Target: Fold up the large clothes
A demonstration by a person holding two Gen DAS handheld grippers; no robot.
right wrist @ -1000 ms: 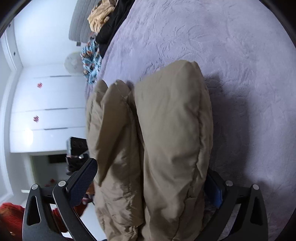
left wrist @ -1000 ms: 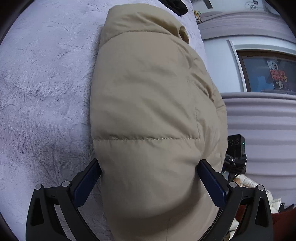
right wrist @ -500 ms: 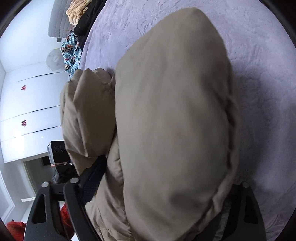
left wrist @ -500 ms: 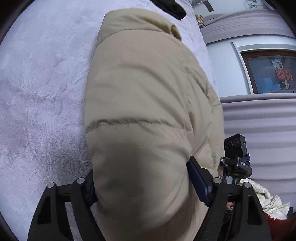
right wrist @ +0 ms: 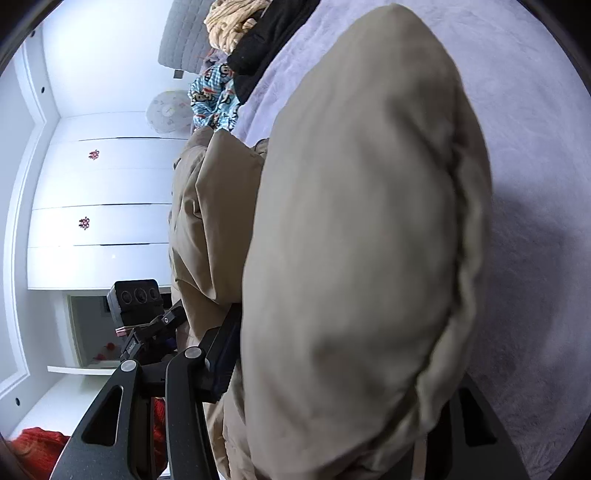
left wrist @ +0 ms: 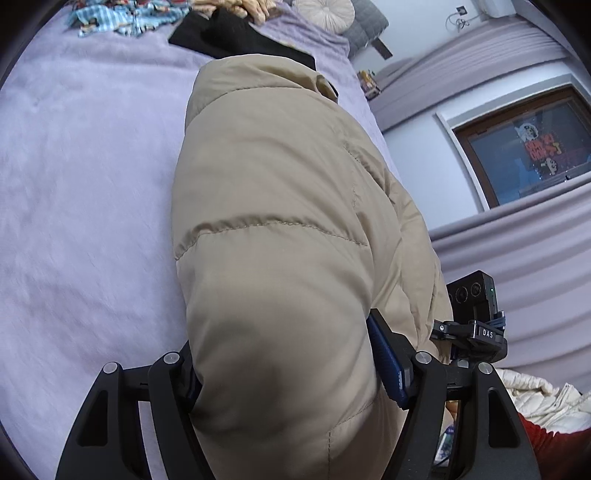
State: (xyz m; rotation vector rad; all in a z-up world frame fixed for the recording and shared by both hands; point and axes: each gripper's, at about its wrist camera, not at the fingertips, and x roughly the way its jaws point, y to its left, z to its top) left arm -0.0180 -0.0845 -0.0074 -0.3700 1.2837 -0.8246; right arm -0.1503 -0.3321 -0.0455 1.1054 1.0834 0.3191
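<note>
1. Lifting is what stands out: both grippers have closed on the folded beige puffer jacket [left wrist: 280, 229] and raised it off the lilac bedspread [left wrist: 81, 192], where a second ago the fingers were still spread wide to either side of it
2. The left gripper [left wrist: 284, 373] pinches one thick end of the bundle, its blue pads [left wrist: 388, 365] sunk into the padding
3. The right gripper [right wrist: 332, 362] squeezes the other end; only its left finger [right wrist: 221, 354] shows, the far one is buried behind the fabric
4. From the right wrist view the jacket [right wrist: 354, 236] fills far more of the frame than before and casts a shadow on the bedspread [right wrist: 535, 184], so I judge it is hanging clear, or nearly so
5. That suggests the folding itself is done and the bundle is being carried off, perhaps toward the clothes pile [left wrist: 207, 18] at the head of the bed
6. The layers on the right side look loose [right wrist: 210, 221]; they could slump open if the squeeze slackens
</note>
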